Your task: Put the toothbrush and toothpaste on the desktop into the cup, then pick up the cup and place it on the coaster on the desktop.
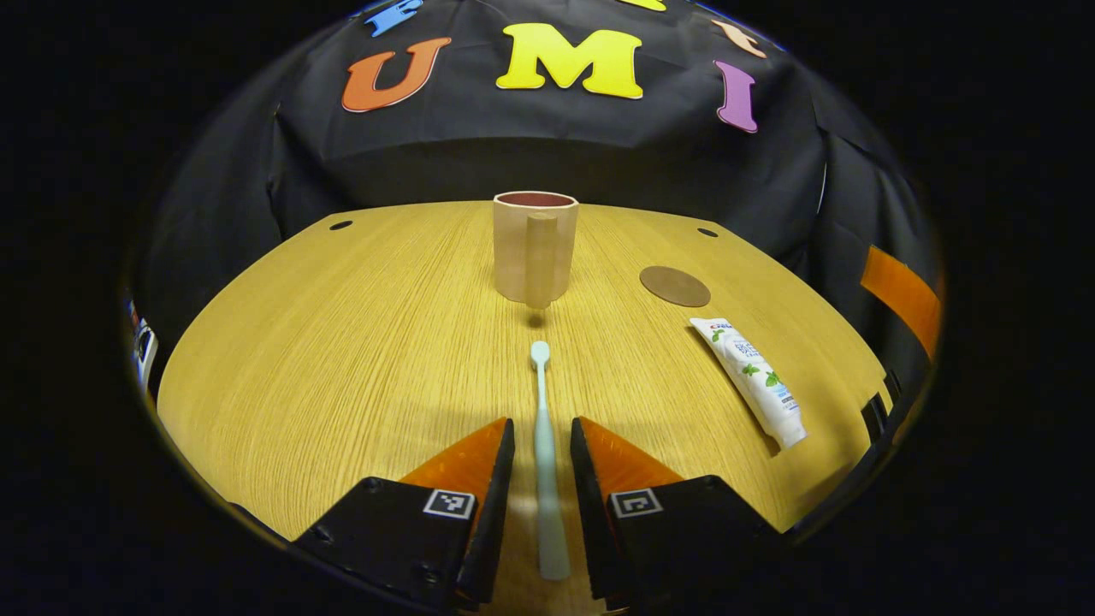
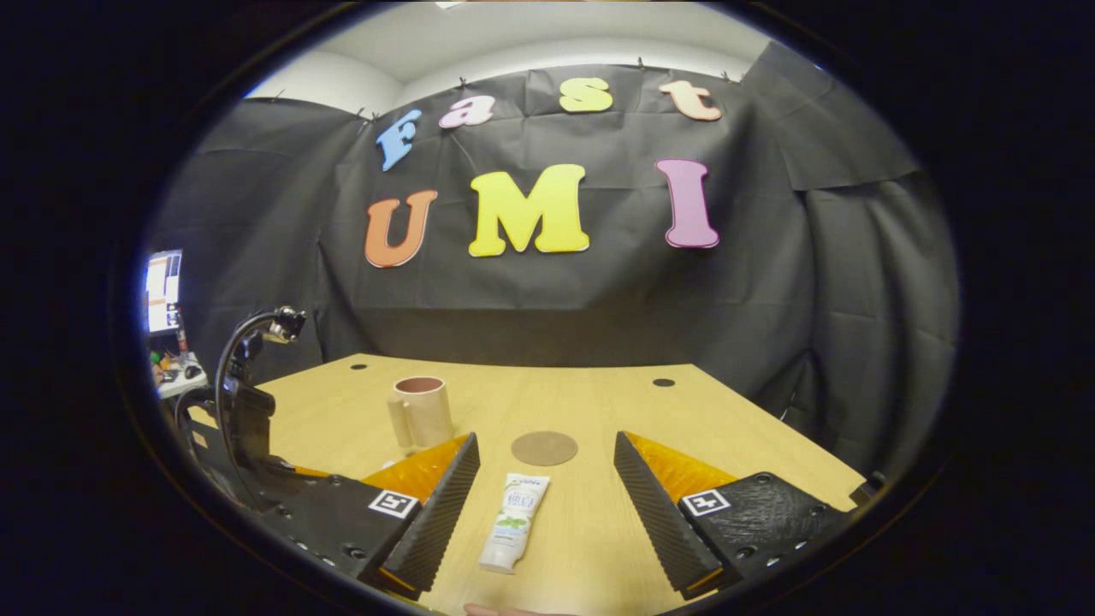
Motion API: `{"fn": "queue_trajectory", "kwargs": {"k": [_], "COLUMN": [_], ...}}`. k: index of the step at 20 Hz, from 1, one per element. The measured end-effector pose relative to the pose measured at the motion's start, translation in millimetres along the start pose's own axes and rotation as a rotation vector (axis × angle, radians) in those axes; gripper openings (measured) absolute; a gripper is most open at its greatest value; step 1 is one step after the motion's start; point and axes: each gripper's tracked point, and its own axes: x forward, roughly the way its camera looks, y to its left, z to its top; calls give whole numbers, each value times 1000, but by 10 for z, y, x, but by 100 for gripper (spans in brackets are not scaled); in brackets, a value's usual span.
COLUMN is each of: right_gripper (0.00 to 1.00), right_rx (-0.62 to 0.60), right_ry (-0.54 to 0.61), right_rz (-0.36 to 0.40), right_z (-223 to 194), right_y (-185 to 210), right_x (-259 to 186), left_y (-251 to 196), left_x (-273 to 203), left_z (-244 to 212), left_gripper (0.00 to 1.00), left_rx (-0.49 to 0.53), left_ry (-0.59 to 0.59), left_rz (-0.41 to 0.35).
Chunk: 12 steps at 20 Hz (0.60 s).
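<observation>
- Left gripper view: the left hand-held gripper (image 1: 542, 466) sits low over the tabletop (image 1: 342, 359) with its fingers a little apart, one on each side of the toothbrush (image 1: 545, 462) handle. A narrow gap shows on both sides, so they straddle the handle and do not pinch it.
- The toothbrush lies flat, head pointing away towards the cup (image 1: 535, 246), which stands upright farther back with its handle facing this camera.
- Right of the cup lies the round coaster (image 1: 675, 286), bare; nearer and to the right, the toothpaste (image 1: 750, 378) tube lies flat at an angle, well apart from the toothbrush.
- Right gripper view: the right hand-held gripper (image 2: 542, 492) hangs above the tabletop (image 2: 753, 428) with its fingers spread wide and nothing between them in a grip.
- The toothpaste (image 2: 515, 522) lies below and between those fingers, slightly left of centre; the coaster (image 2: 545, 447) lies just beyond it and the cup (image 2: 421, 412) stands to the left.
- Step in hand, as I judge it: the first pick, the toothbrush, with both items yet to go into the cup.
- Next move calls for closing the left fingers squarely on the handle, lifting, then tipping the brush upright over the cup's mouth. The right side needs to drop lower before it can take the tube.
</observation>
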Motion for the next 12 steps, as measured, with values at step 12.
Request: {"fn": "queue_trajectory", "kwargs": {"k": [12], "right_gripper": [96], "right_rx": [-5], "right_ry": [33], "right_rz": [-2], "right_z": [-120], "right_y": [24], "right_x": [45], "left_y": [72], "left_x": [-153], "left_z": [233], "left_gripper": [10], "left_rx": [17], "left_ry": [-105], "left_rz": [9]}}
